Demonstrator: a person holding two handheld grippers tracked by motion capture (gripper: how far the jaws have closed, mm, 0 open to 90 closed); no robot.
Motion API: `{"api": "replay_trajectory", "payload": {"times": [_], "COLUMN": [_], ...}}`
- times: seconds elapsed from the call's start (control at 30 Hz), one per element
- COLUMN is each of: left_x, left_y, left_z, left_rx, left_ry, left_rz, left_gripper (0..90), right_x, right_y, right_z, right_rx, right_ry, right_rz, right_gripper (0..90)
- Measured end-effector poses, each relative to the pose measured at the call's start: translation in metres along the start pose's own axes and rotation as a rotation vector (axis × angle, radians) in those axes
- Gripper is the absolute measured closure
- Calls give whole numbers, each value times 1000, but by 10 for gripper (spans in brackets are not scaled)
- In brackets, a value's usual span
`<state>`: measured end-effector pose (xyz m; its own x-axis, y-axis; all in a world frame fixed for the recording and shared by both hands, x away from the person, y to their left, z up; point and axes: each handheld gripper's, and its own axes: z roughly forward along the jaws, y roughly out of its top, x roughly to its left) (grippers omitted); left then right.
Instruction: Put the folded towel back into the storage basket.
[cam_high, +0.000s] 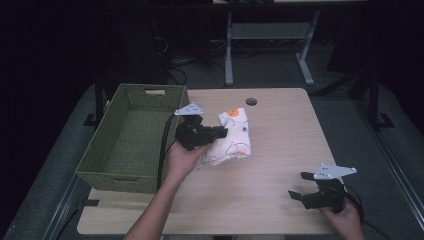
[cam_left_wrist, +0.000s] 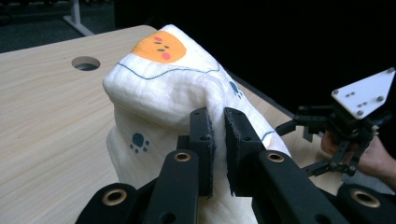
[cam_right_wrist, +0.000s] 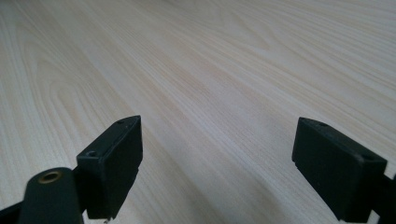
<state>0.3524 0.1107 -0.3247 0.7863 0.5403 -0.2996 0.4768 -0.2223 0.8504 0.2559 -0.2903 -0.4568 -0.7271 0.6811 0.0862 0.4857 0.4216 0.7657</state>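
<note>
At a light wood table (cam_high: 280, 165), a person's left gripper (cam_high: 220, 132) clamps a fold of a white printed cloth (cam_high: 232, 137), jaws pinched nearly together on the fabric w/ only a thin gap between them. The cloth sits bunched near the table's center, just beside a green woven basket (cam_high: 107, 150) at the left edge; from the high view it can't be told whether any of it is lifted off the wood. The right gripper (cam_high: 305, 192) waits well apart at the near right corner, jaws spread wide over bare table, holding nothing.

Risk, as a judgement: the grip takes only a small fold near the cloth's edge, so on a lift the fabric could slide out, or the loose remainder could unfold & snag on the basket's rim if carried that way.
</note>
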Motion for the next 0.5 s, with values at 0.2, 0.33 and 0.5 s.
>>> {"api": "replay_trajectory", "payload": {"times": [0.2,0.33,0.5], "left_x": [3,4,8], "left_y": [2,6,9], "left_z": [-9,-16,-26], "left_rx": [-14,-24,-34], "left_ry": [-2,1,12], "left_rz": [-12,-13,-19], "left_gripper": [825,825,825], "right_x": [0,0,0], "right_y": [0,0,0], "right_z": [0,0,0], "right_rx": [1,3,4], "right_ry": [0,-2,-1], "right_rz": [5,7,9], "right_gripper": [159,159,159]}}
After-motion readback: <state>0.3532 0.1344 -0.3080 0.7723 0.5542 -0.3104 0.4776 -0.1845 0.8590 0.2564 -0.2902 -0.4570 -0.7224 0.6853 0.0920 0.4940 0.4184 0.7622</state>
